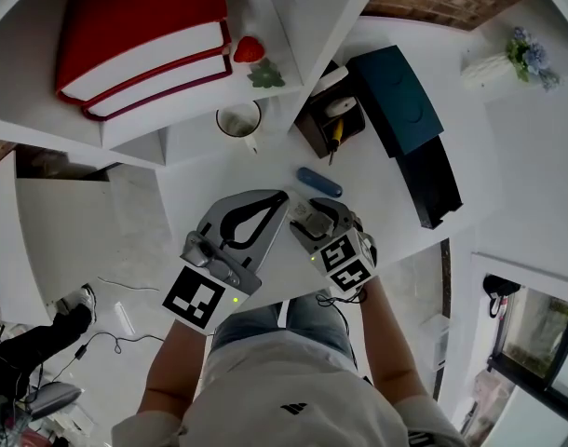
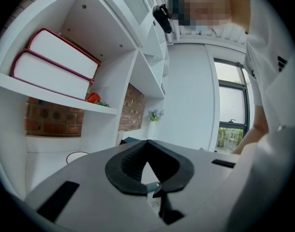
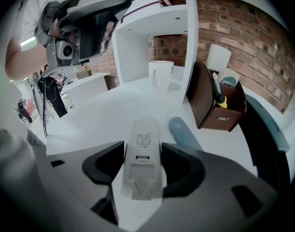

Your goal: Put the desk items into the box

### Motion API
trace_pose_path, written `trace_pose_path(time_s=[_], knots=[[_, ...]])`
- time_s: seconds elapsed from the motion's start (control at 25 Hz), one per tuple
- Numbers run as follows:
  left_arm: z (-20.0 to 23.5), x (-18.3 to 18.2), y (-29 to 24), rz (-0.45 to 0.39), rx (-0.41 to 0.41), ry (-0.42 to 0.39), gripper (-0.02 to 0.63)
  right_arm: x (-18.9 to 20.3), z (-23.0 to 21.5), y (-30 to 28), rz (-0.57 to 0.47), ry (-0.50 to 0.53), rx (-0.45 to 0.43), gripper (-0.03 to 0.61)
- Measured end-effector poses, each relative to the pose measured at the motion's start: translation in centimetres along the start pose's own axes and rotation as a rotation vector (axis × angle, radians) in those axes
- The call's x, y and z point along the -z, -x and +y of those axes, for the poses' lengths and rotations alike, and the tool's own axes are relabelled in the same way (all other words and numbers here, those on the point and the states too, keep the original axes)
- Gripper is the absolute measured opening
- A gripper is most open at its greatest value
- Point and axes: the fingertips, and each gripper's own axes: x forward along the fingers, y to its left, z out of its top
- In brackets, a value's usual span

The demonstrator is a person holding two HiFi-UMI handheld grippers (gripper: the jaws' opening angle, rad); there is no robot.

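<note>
White plastic handset (image 3: 143, 141), back side up, lay on the desk (image 3: 99, 115) between the spread jaws of the right gripper (image 3: 142, 151); the pads did not appear to pinch it. Left gripper (image 2: 147, 143) hung off to the side, jaws pressed together on nothing. Brown box (image 3: 220, 119) already held a yellow-handled tool (image 3: 220, 100) and some pale pieces. Still outside the box: the handset and a blue oblong case (image 3: 184, 132) just beside it. Judged partway done, handset apparently next.

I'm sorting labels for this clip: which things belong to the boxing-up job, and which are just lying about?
Job: remote, blue case, brown box.
Lying about: books, strawberry, mug, vase.
</note>
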Motion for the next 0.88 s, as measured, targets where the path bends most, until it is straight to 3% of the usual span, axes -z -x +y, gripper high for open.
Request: trace_pose_path(time_s=[0.4,0.88], knots=[[-0.6,-0.4,0.2,-0.012,0.007,0.004,0.011,-1.0,0.4,1.4,-0.071,-0.064,0.009,0.233],[-3.4,-2.1,-1.1,-0.043,0.075,-0.036,0.011,-5.5,-1.1,10.1,-0.337,-0.166,0.101,0.233]])
